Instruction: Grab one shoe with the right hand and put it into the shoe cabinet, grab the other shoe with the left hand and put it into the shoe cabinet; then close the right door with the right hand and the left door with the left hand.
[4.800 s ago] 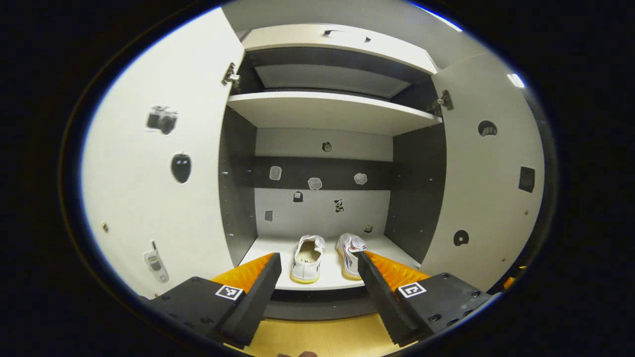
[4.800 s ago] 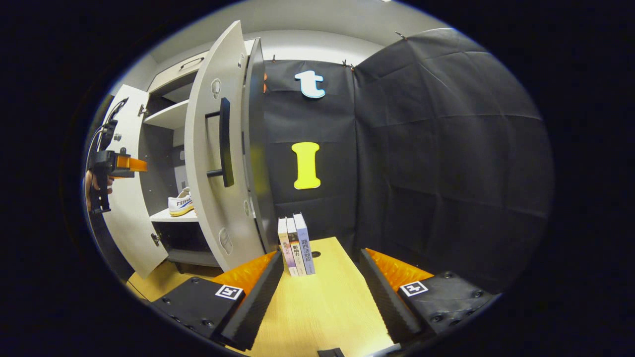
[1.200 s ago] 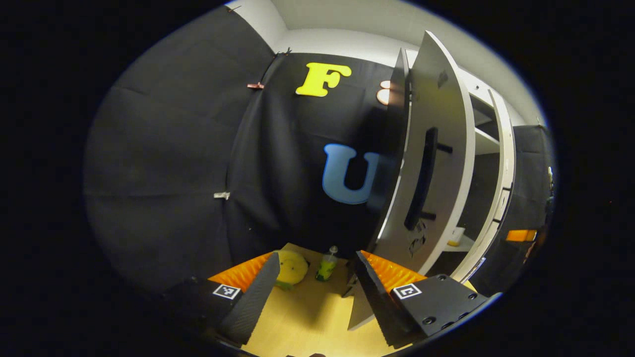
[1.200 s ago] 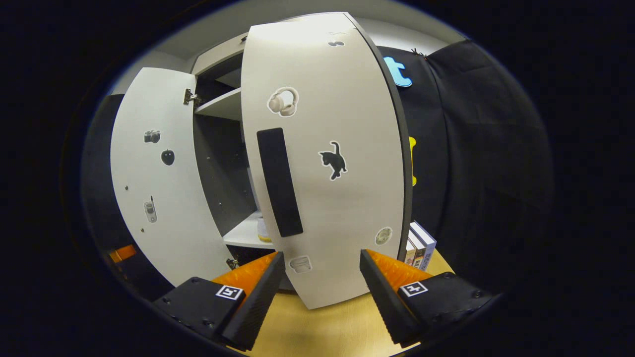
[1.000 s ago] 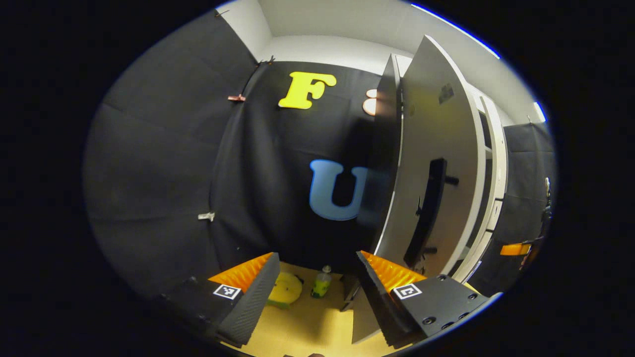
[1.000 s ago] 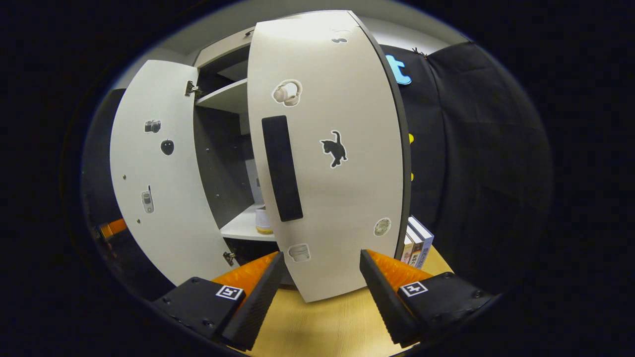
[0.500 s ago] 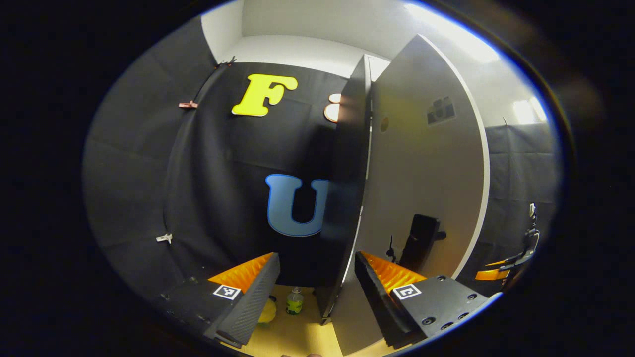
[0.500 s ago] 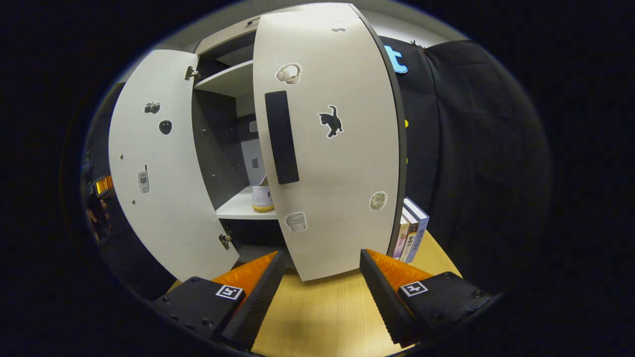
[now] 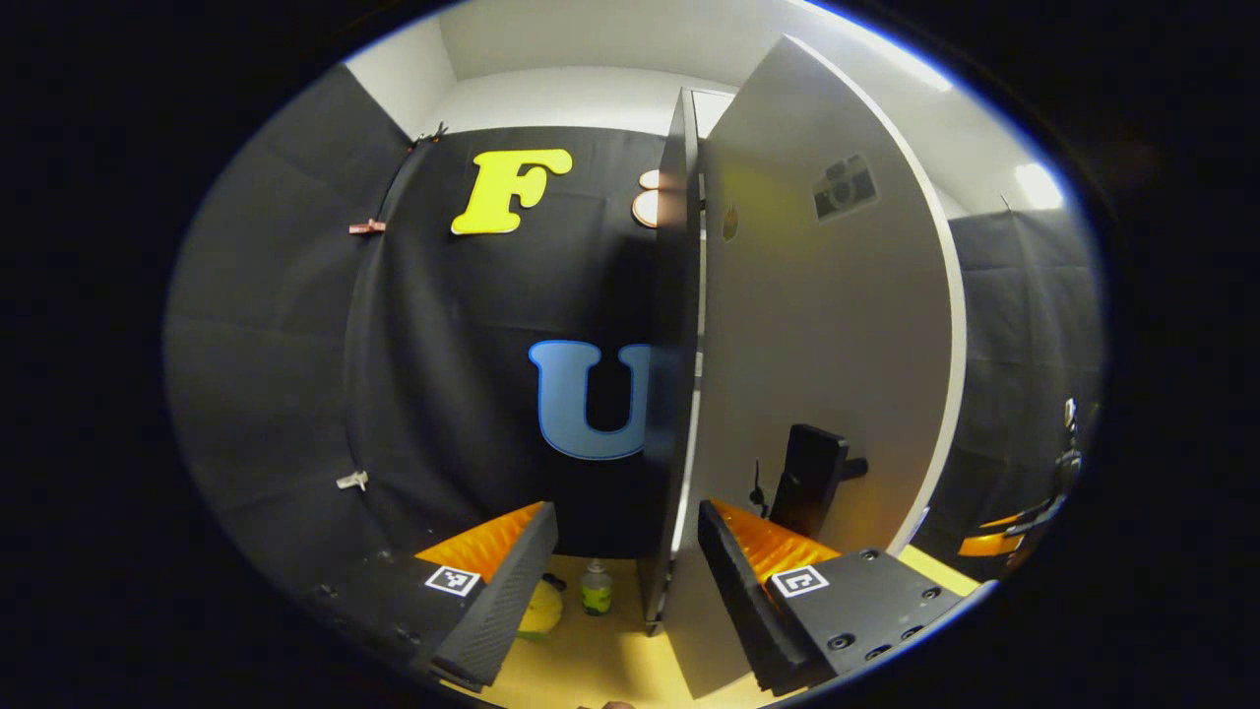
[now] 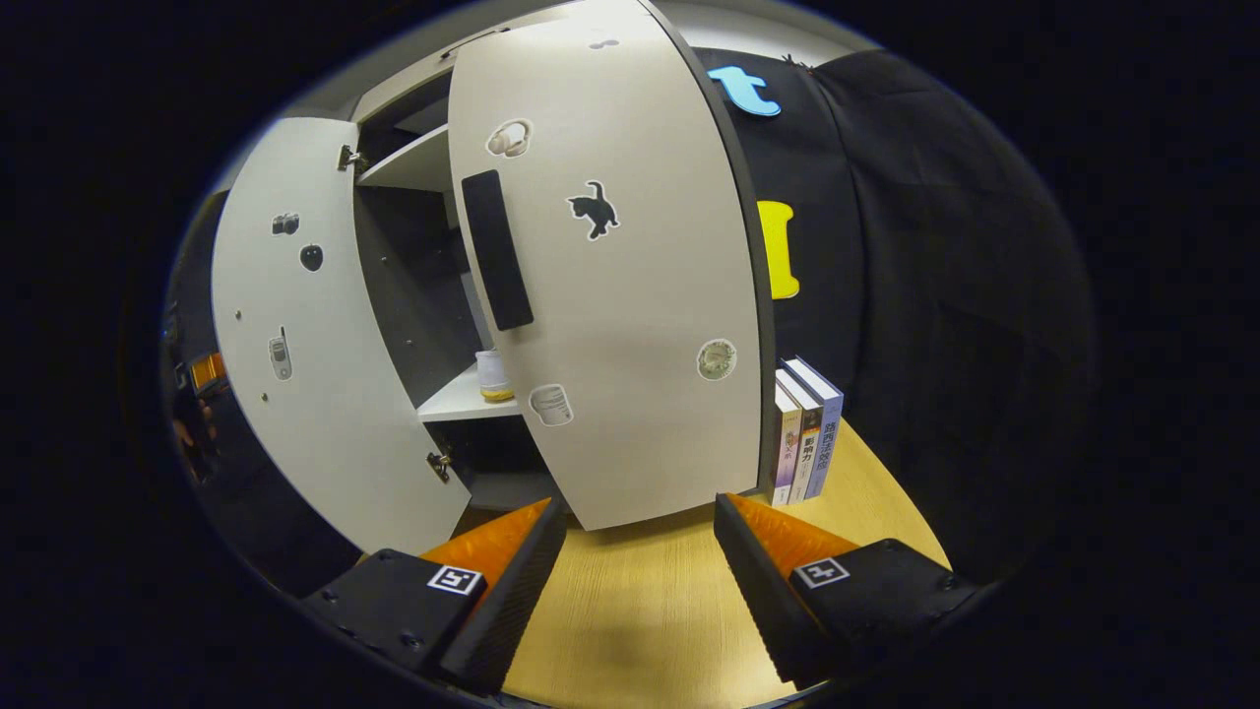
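Shoe cabinet (image 10: 413, 167): one, two doors, both partly open.
Right door (image 10: 630, 295): one dark handle (image 10: 497, 251), four stickers on the outside.
Left door (image 10: 305, 374): swung wide; outer face (image 9: 827, 325) seen close in left gripper view.
Shoe (image 10: 489, 377): one visible, on the lower shelf inside the cabinet, behind the right door's edge.
Books (image 10: 805, 428): three, upright on the desk (image 10: 630, 611), beside the cabinet.
Bottle (image 9: 595, 589): one.
Left tongs (image 9: 625, 581): spread wide, holding nothing, at the left door's edge.
Right tongs (image 10: 640, 581): spread wide, holding nothing.
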Available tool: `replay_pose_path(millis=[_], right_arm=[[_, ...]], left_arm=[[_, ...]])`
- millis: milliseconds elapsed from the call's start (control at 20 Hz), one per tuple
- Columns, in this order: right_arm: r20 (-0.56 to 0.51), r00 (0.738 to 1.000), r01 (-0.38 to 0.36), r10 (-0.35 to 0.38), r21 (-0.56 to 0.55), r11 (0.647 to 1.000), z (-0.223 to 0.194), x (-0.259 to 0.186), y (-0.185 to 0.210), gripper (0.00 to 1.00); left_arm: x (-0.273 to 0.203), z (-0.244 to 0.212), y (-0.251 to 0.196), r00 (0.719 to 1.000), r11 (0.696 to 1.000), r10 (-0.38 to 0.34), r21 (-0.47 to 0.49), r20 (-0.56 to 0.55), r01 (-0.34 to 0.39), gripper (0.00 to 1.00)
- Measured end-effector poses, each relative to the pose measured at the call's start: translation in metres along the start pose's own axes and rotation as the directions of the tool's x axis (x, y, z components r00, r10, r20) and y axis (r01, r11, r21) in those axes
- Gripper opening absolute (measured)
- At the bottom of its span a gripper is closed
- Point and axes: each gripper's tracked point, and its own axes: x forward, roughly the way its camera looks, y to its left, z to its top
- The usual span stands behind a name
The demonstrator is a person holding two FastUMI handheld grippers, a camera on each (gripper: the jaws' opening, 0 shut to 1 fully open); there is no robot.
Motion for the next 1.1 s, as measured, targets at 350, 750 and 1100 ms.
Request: replay_pose_path(millis=[350,750,1100], right_arm=[[0.037,0.998,-0.050,0.051,-0.022,0.998,0.015,-0.005,-0.036,0.99],[0.108,0.986,-0.115,0.129,-0.125,0.985,0.038,-0.022,-0.079,0.98],[0.133,0.966,-0.200,0.222,-0.157,0.967,0.051,-0.029,-0.078,0.98]], left_arm=[[0.004,0.001,-0.086,0.997,0.996,0.075,0.056,0.033,-0.077,0.87],[-0.016,-0.047,-0.191,0.996,0.996,0.091,-0.003,-0.008,-0.091,0.94],[-0.082,-0.086,-0.219,0.980,0.977,0.193,-0.082,-0.051,-0.197,0.95]])
